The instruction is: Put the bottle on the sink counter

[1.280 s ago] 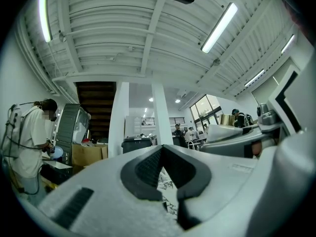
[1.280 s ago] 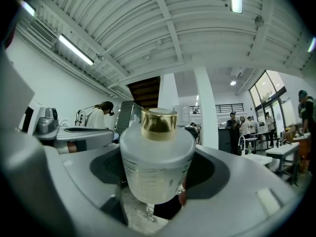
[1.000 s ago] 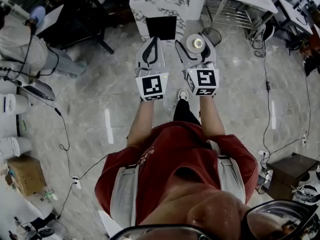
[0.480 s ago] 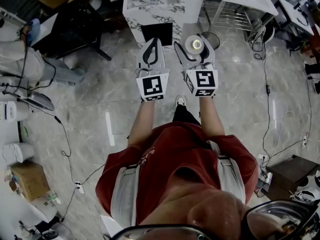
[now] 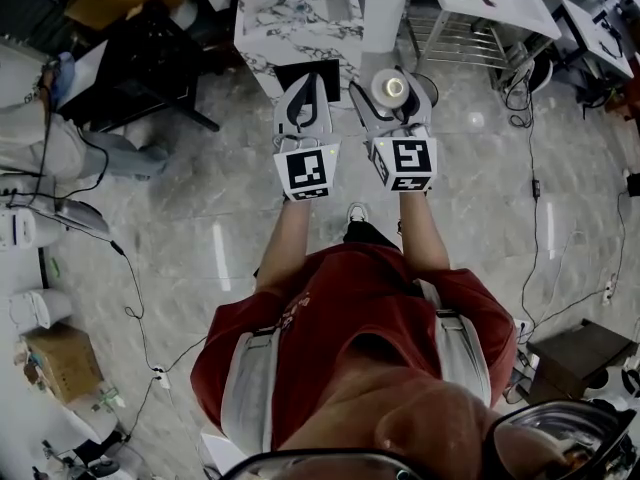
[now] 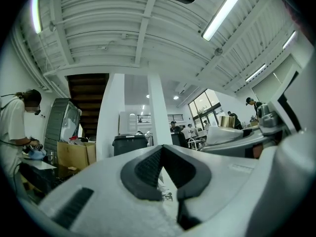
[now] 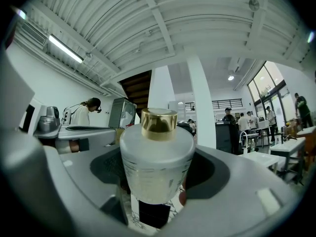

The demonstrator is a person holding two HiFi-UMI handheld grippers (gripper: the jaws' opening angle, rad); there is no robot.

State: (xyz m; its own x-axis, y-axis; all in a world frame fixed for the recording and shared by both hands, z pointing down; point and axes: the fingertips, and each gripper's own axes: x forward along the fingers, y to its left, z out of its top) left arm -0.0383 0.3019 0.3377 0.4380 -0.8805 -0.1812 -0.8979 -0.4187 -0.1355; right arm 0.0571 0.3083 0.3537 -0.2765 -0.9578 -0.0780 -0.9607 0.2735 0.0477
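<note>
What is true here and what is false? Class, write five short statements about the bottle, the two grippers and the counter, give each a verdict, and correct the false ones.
1. The right gripper holds the bottle between its fingers. True.
2. The bottle's cap is black. False: it is gold.
3. The left gripper has its fingers together with nothing between them. True.
4. The bottle stands on the marble counter. False: it is in the right gripper, over the floor and short of the counter.
5. The bottle lies on its side. False: it is upright, cap on top.
</note>
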